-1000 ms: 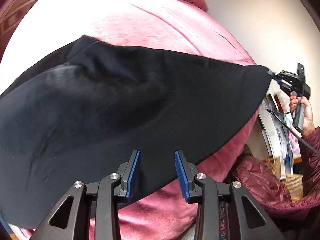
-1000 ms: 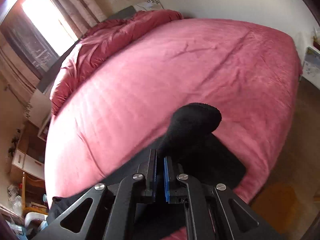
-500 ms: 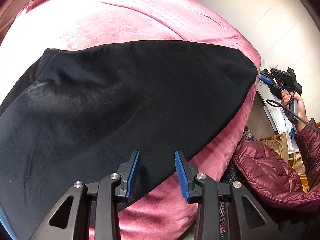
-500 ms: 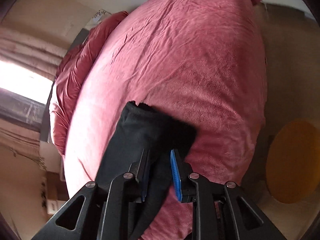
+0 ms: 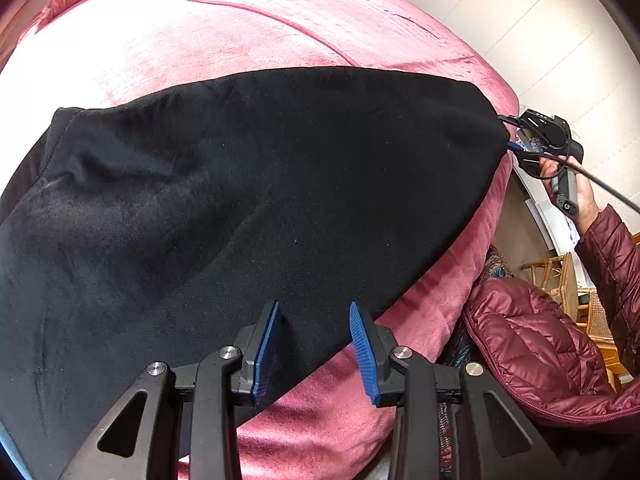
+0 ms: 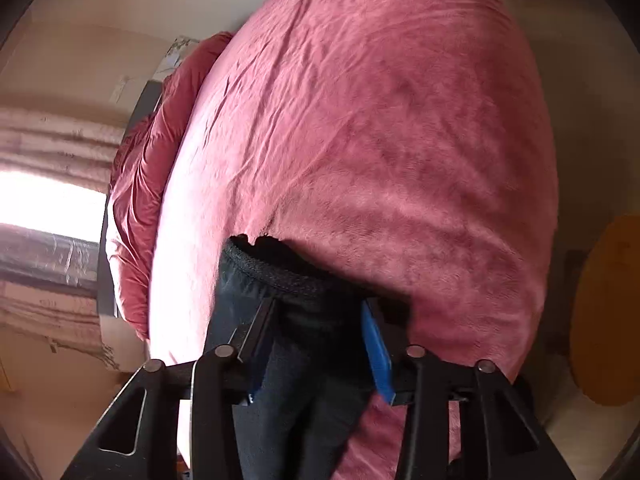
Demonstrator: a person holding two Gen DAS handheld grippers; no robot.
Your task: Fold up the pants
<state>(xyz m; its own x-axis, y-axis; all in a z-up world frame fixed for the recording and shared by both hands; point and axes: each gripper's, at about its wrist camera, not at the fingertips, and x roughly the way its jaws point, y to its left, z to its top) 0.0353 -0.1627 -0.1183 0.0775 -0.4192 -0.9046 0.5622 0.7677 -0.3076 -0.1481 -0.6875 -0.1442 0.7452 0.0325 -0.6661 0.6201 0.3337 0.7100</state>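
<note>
Pants (image 5: 248, 200) lie spread flat on the pink bed (image 5: 240, 32), soft, light fleece that we judge will sag and drag. At their near edge our left gripper (image 5: 312, 344) holds its jaws wide, gripping nothing. Further right, our right gripper (image 6: 316, 344) has jaws parted around the waistband (image 6: 276, 276), the firmest place to pinch.

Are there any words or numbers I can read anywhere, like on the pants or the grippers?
None can be read.
Black pants: no label or print shows.
Right hand-held gripper: small pale marks on its top and a round mark on its handle, too small to read.
Papers on the wall by the curtain: too blurred to read.
</note>
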